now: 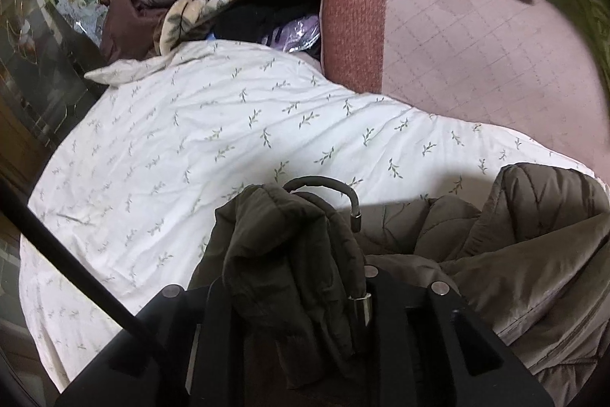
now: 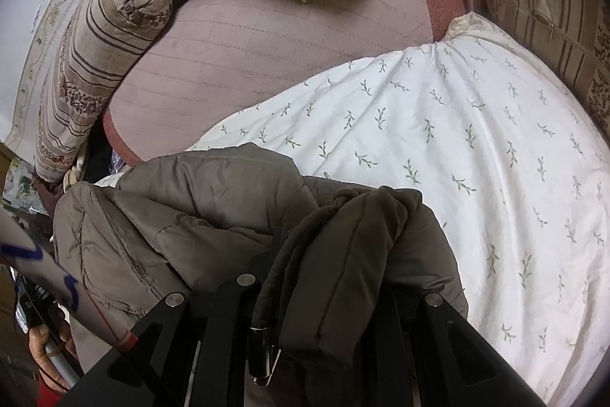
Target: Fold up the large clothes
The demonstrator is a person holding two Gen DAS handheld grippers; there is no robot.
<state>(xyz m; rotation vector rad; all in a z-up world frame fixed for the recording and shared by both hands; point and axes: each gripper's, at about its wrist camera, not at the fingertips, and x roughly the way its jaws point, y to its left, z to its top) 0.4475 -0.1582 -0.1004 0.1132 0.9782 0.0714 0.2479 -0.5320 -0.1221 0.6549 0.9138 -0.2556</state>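
Gripping bunched padded jacket (image 1: 514, 254) in both clenched claws, left gripper (image 1: 305, 311) and right gripper (image 2: 324, 311), above the leafy white quilt (image 1: 190, 140) at six o'clock; soft, bulky, probably slippery, best pinched at seams or hem.

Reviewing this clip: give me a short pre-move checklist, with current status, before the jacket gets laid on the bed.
1. Left gripper shut on the olive jacket: ok.
2. Right gripper shut on the jacket: ok.
3. Drawcord clear of the left gripper: not ok; it loops beside the bunched cloth.
4. White leaf-print duvet ahead free for laying: ok.
5. Jacket spread flat between both grips: not ok, bunched.
6. Sleeves' position: cannot tell.
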